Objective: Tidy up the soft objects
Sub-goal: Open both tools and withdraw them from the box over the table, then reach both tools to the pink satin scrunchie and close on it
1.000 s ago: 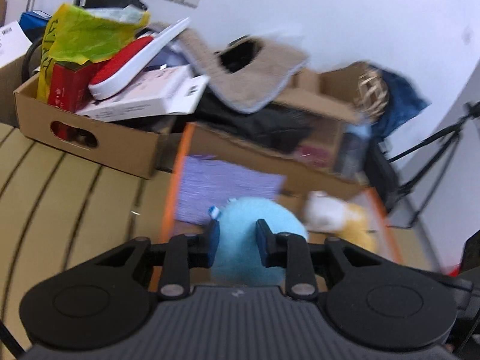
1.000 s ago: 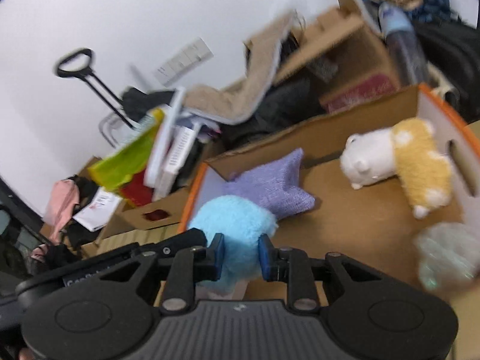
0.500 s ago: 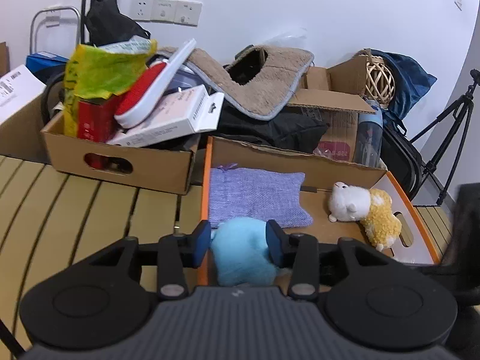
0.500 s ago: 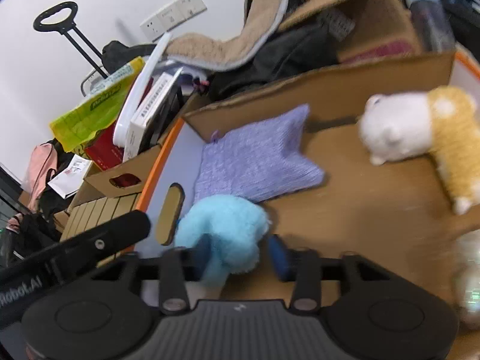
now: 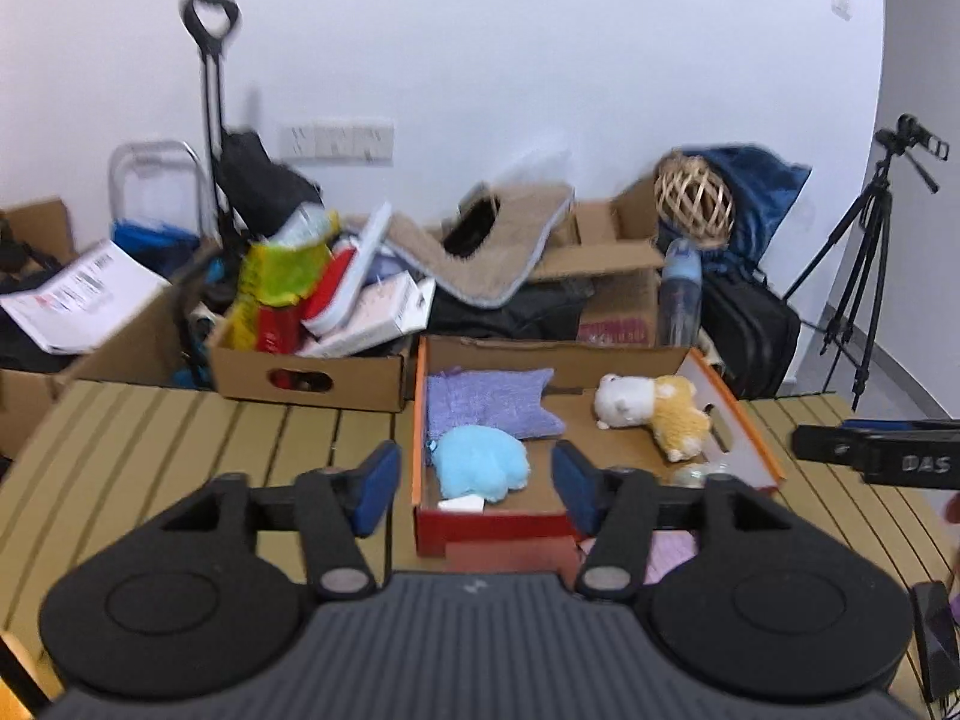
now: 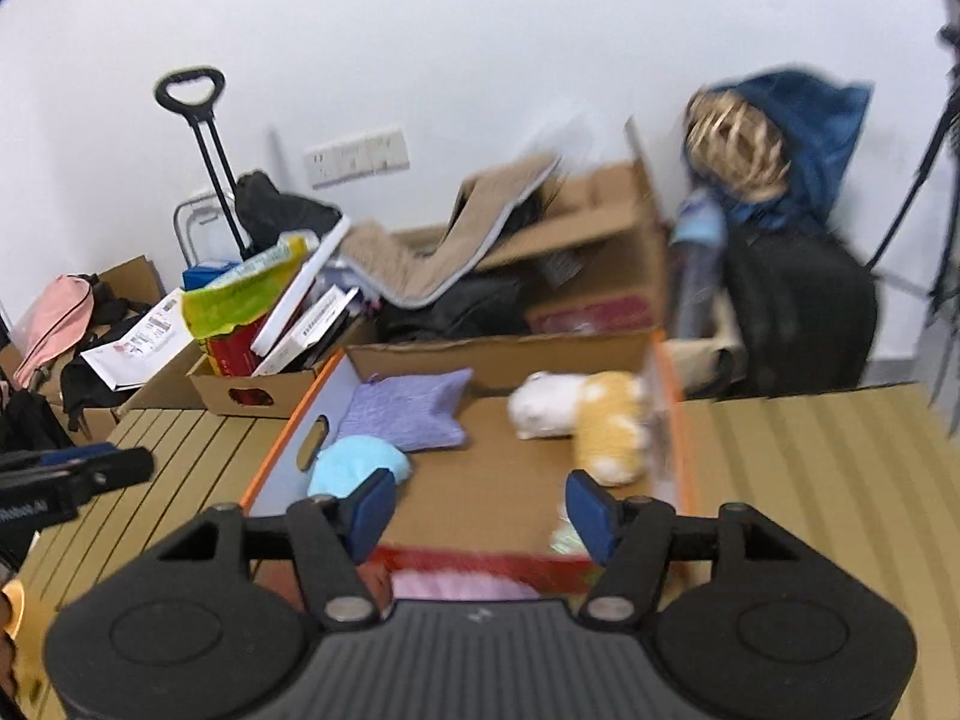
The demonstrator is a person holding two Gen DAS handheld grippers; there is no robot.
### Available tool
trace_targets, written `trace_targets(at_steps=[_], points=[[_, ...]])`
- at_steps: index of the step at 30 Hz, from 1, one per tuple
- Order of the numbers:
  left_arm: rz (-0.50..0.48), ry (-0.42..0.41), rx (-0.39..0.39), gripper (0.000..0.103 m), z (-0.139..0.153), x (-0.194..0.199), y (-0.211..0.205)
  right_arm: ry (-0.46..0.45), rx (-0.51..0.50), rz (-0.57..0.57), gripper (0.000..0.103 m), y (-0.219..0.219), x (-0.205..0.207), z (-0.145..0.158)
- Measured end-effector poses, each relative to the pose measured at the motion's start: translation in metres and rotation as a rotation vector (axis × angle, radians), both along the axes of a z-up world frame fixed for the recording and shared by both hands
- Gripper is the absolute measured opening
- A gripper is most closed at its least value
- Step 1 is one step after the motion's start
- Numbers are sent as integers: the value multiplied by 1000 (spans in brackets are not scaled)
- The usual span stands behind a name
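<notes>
Both hands are backing off from the orange-rimmed box, which I am using as my landmark on the slatted worktop.

Left hand-held gripper: released, nothing between its blue pads; the jaws have just been opening. Right hand-held gripper: also released and empty, jaws likewise just opening.

The light blue plush is lying inside the box, in its near left corner, free of both grippers. Just behind it, against the box's far left wall, is the purple knitted pouch. Toward the box's right side is the white-and-yellow plush animal, on its side.

Outside the box, right at its near wall, something pink and soft-looking is showing under my right gripper; too little is visible to name it.

Handling judgement: these things look light, squashy and non-slippery, so a pinch should sink in and hold. I am reckoning the pink item, probably next, is best taken across its bulk rather than by a loose edge, which would likely let it droop. Nothing looks fragile.
</notes>
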State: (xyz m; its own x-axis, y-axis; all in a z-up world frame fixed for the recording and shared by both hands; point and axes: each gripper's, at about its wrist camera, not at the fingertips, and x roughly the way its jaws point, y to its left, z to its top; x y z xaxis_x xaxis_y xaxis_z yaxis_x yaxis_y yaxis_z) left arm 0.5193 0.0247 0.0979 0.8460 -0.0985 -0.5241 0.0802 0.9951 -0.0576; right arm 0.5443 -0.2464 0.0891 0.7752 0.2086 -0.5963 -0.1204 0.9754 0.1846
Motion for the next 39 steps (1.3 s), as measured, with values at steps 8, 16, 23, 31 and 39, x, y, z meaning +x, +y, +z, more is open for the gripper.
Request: trace_targets(at_steps=[8, 16, 23, 31, 39], points=[[49, -193, 81, 78, -6, -172, -19, -212, -13, -2, 87, -11, -169, 29], [70, -222, 63, 83, -46, -299, -25, -321, -67, -20, 90, 5, -318, -9], [50, -259, 66, 90, -75, -388, -26, -302, -117, 37, 91, 24, -406, -49], [26, -263, 72, 94, -81, -417, -32, -330, -130, 14, 100, 33, -466, -69], [46, -256, 49, 95, -80, -415, -25, -308, -125, 14, 100, 30, -462, -73]])
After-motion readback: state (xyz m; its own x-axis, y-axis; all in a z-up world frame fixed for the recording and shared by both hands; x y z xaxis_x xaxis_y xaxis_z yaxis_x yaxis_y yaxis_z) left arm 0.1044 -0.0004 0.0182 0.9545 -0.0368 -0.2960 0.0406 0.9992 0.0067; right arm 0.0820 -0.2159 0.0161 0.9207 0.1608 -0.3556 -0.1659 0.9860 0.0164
